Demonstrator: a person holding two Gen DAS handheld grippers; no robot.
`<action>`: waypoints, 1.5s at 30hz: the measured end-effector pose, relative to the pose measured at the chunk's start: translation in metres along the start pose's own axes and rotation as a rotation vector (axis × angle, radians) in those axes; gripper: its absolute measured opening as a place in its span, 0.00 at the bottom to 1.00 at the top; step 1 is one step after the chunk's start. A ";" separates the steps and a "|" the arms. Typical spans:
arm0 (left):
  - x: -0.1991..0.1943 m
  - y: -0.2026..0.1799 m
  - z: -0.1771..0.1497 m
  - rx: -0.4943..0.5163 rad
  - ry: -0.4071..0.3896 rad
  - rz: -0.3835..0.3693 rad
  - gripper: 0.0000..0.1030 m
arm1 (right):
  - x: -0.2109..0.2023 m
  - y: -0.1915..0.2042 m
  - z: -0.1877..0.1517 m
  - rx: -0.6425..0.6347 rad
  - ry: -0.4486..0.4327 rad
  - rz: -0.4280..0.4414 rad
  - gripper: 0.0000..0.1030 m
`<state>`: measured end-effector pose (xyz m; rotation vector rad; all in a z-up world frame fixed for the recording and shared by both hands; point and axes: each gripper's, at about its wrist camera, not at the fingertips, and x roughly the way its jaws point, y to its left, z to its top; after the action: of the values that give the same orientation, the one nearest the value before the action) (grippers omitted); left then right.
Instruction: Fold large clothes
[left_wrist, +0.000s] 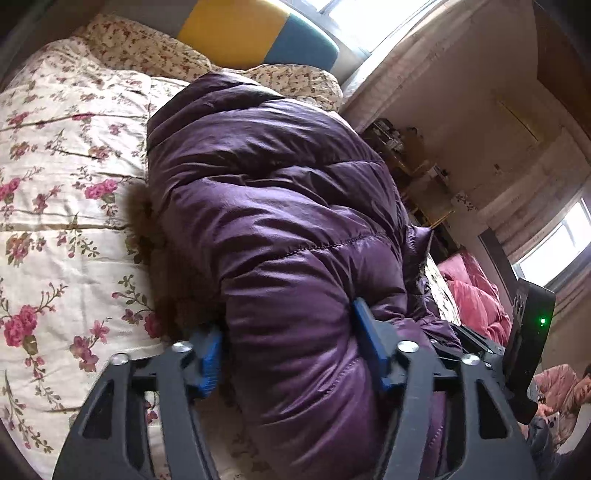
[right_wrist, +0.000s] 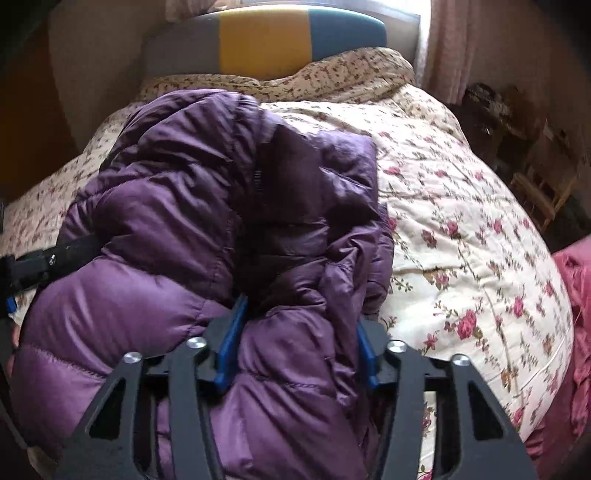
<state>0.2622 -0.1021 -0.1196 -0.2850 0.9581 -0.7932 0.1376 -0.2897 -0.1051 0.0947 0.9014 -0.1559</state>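
A purple quilted puffer jacket (left_wrist: 266, 206) lies bunched lengthwise on a flowered bed quilt (left_wrist: 55, 166), with a brown fur trim (left_wrist: 147, 240) showing at its left edge. My left gripper (left_wrist: 291, 350) has its blue pads either side of a thick fold of the jacket's near end and squeezes it. In the right wrist view the jacket (right_wrist: 177, 229) is folded over itself. My right gripper (right_wrist: 295, 347) grips another thick fold at the near end. The left gripper's arm (right_wrist: 44, 258) shows at the left edge.
A yellow and teal headboard (right_wrist: 266, 40) stands at the far end of the bed. A red quilt (left_wrist: 476, 295) lies to the right of the bed. Shelves with clutter (left_wrist: 402, 147) stand by the wall. A person in pink (left_wrist: 561, 387) sits at far right.
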 end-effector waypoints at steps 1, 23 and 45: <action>-0.002 -0.002 0.000 0.007 -0.004 0.002 0.49 | -0.002 0.004 0.000 -0.022 -0.007 -0.010 0.35; -0.162 0.041 -0.026 0.008 -0.192 0.153 0.38 | -0.041 0.143 -0.007 -0.289 -0.090 0.192 0.19; -0.236 0.100 -0.094 -0.145 -0.266 0.347 0.41 | -0.035 0.235 -0.026 -0.480 -0.142 0.225 0.21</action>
<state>0.1562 0.1461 -0.0806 -0.3303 0.7854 -0.3577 0.1372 -0.0508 -0.0896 -0.2582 0.7596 0.2614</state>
